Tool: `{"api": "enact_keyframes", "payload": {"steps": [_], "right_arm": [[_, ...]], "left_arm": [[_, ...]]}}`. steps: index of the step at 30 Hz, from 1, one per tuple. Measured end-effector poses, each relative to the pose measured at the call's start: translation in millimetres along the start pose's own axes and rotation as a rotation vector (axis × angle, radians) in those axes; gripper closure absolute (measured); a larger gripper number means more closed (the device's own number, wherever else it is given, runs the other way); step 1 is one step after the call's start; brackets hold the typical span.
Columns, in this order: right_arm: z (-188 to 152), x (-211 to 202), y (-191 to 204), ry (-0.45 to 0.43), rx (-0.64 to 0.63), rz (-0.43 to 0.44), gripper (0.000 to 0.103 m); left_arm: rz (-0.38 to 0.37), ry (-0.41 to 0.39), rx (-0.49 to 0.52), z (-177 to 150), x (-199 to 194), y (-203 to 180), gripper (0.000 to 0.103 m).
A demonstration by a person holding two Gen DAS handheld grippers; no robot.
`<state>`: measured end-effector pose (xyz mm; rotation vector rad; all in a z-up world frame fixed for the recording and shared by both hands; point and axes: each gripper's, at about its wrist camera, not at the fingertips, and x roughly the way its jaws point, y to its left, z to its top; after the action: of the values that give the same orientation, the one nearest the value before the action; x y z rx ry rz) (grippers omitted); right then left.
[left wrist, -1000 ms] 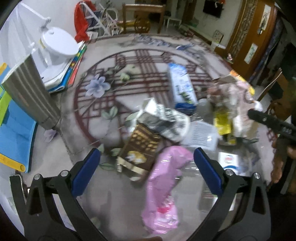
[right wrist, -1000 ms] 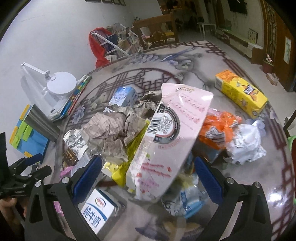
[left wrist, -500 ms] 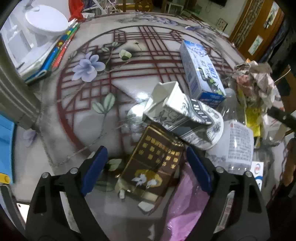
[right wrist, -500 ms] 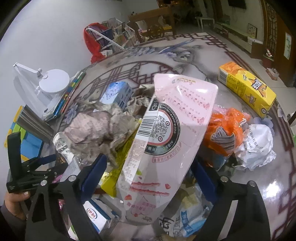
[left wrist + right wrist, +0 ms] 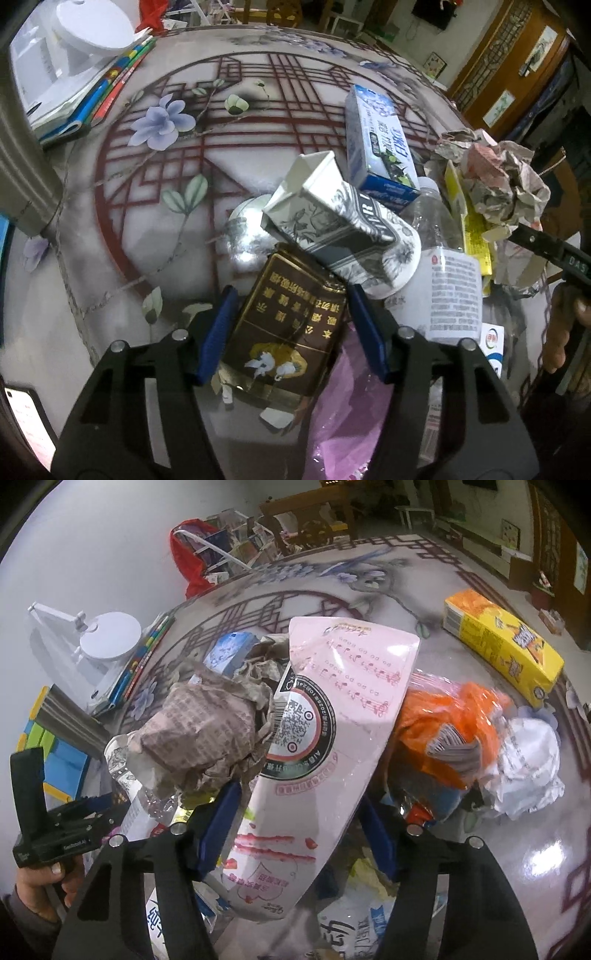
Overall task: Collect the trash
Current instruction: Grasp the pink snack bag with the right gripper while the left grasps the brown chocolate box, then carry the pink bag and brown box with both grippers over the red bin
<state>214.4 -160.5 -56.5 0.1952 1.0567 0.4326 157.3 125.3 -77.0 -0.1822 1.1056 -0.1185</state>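
Observation:
Trash lies heaped on a round patterned table (image 5: 155,206). My left gripper (image 5: 290,299) has its blue pads against both sides of a brown and gold carton (image 5: 284,332). A crushed black and white paper cup (image 5: 340,229) lies just beyond it. A pink plastic bag (image 5: 347,413) lies under the right finger. My right gripper (image 5: 297,808) is shut on a large pink package (image 5: 332,746) with a QR code. Crumpled newspaper (image 5: 207,734) lies left of the package, and an orange bag (image 5: 454,723) lies to its right.
A blue and white milk carton (image 5: 380,144), a clear bottle (image 5: 447,273) and a yellow wrapper (image 5: 472,229) lie in the pile. A yellow box (image 5: 506,646) and white crumpled paper (image 5: 528,771) lie to the right. A white lamp base on books (image 5: 85,55) and a grey bin (image 5: 18,170) stand at the left.
My left gripper dropped toward the table and closed its jaws around the brown carton. My right gripper closed onto the pink package, which now stands closer to the camera.

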Motion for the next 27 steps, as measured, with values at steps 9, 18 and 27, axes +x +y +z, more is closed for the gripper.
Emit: {"api": "enact_keyframes", "payload": {"steps": [9, 18, 27], "right_arm": [[-9, -7, -12, 0.002, 0.061, 0.05, 0.052], [-5, -35, -5, -0.079, 0.028, 0.093, 0.064], [-6, -81, 11, -0.223, -0.088, 0.085, 0.064]], "left_arm": [[0.021, -0.007, 0.006, -4, -5, 1, 0.045], [0.119, -0.131, 0.041, -1, -36, -8, 0.055], [0.086, -0.287, 0.024, -1, -82, -17, 0.055]]}}
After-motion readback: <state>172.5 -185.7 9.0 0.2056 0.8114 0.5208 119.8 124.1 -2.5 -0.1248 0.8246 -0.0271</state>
